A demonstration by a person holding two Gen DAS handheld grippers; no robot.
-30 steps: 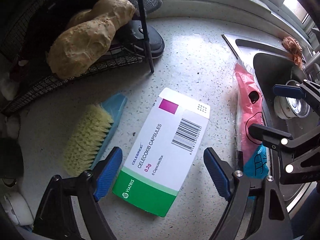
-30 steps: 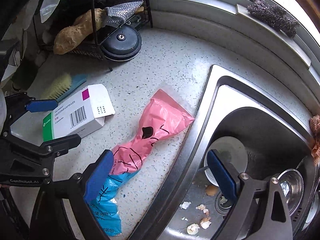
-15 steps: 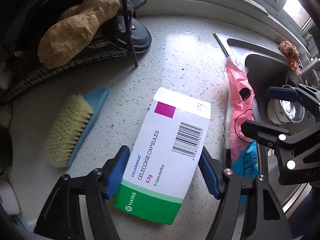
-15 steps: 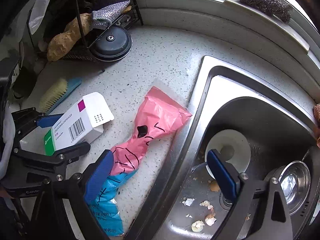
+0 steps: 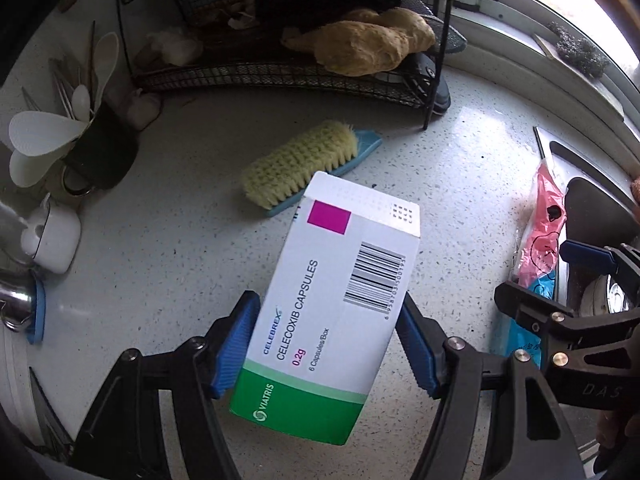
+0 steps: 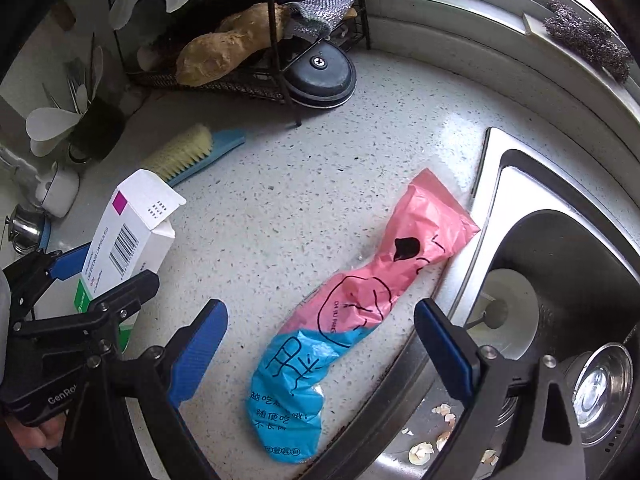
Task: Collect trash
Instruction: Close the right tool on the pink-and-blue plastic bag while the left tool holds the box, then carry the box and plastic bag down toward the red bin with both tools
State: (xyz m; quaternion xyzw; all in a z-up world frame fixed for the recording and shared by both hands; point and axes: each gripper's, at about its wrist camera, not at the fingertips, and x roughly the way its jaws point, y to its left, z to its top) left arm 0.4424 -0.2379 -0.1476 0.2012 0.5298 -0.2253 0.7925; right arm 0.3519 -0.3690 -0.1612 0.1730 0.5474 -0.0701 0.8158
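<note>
Left wrist view: medicine box held up

The Celecoxib capsule box (image 5: 332,304) sits mid-frame, squeezed between the left gripper's (image 5: 326,344) blue pads, off the speckled counter (image 5: 168,264). At right, the right gripper (image 6: 320,354) gapes wide over a pink-and-blue wrapper (image 6: 352,308).

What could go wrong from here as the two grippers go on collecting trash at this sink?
1. The medicine box is pinched by the left gripper near its green end only; it may pivot or slip.
2. The open right gripper hangs over the pink-and-blue wrapper, which lies flat against the sink rim; its pads may skid off.
</note>
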